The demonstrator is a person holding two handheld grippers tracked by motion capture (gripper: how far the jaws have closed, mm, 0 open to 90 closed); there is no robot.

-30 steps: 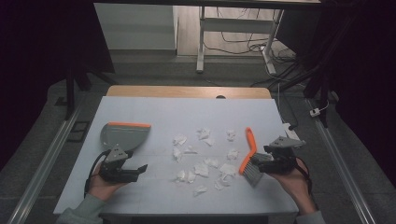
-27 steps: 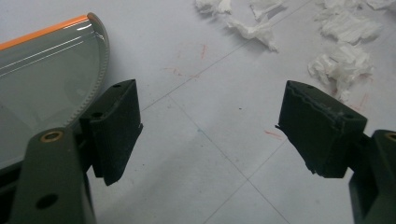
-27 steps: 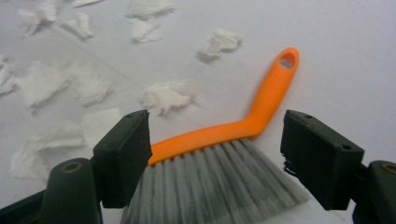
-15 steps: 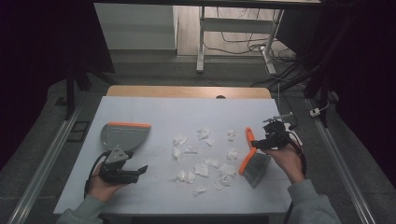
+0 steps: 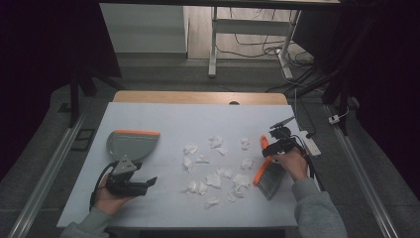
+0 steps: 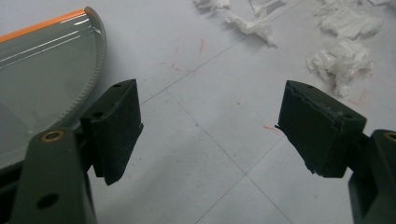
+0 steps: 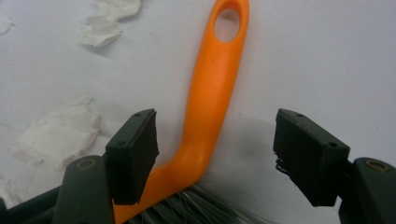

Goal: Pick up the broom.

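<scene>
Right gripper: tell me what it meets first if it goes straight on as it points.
The brush's orange handle, which lies between the open jaws of the right gripper. Depth is unclear; it seems close.

No text, label, brand, number or sign could be read anywhere in these views. The dustpan and the brush bore no legible marking, and the tabletop carried only faint red scuffs and thin lines, not writing.
</scene>
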